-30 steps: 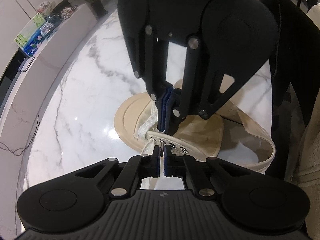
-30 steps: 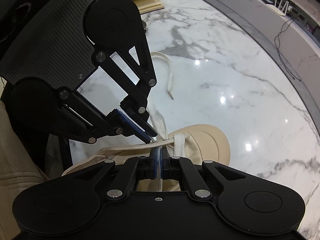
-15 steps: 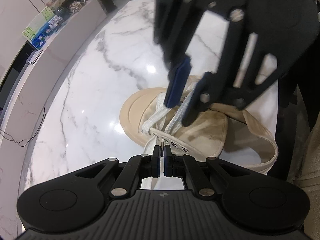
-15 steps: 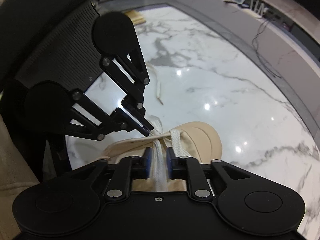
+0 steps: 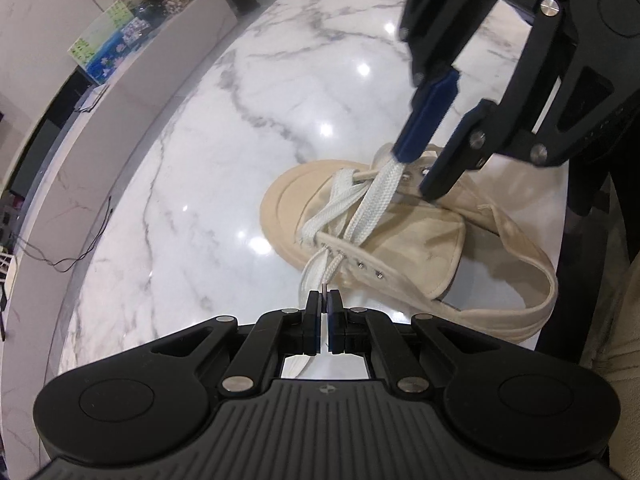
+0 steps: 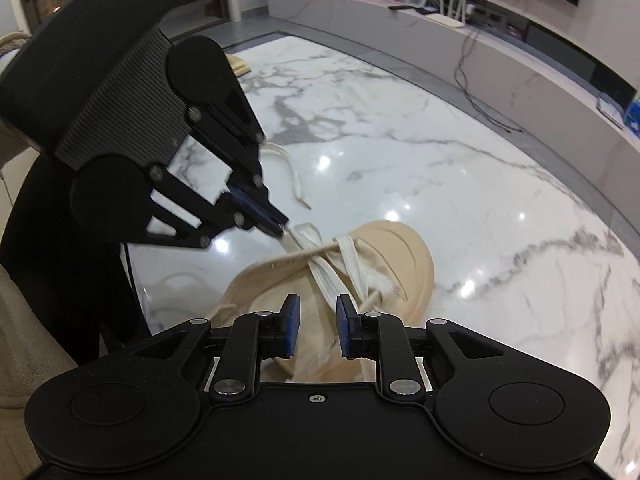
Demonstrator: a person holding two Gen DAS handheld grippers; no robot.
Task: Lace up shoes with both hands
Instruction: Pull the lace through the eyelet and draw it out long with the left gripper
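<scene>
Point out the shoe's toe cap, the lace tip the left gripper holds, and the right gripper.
toe cap (image 5: 280, 208), left wrist view, rubber front.
lace tip (image 5: 324, 285), left wrist view, its end at the pads.
right gripper (image 6: 318, 320), right wrist view, between fingertips.

My left gripper (image 5: 324, 298) is pinched tight on the lace tip (image 5: 325, 285) beside the beige canvas shoe (image 5: 404, 236) on the marble table (image 5: 192, 184). Beyond it, my right gripper (image 5: 416, 172) stands parted, the white lace (image 5: 376, 204) against its blue pad.

No readable text, colourful boxes (image 5: 110, 46) on the ledge perhaps printed, too blurred
</scene>
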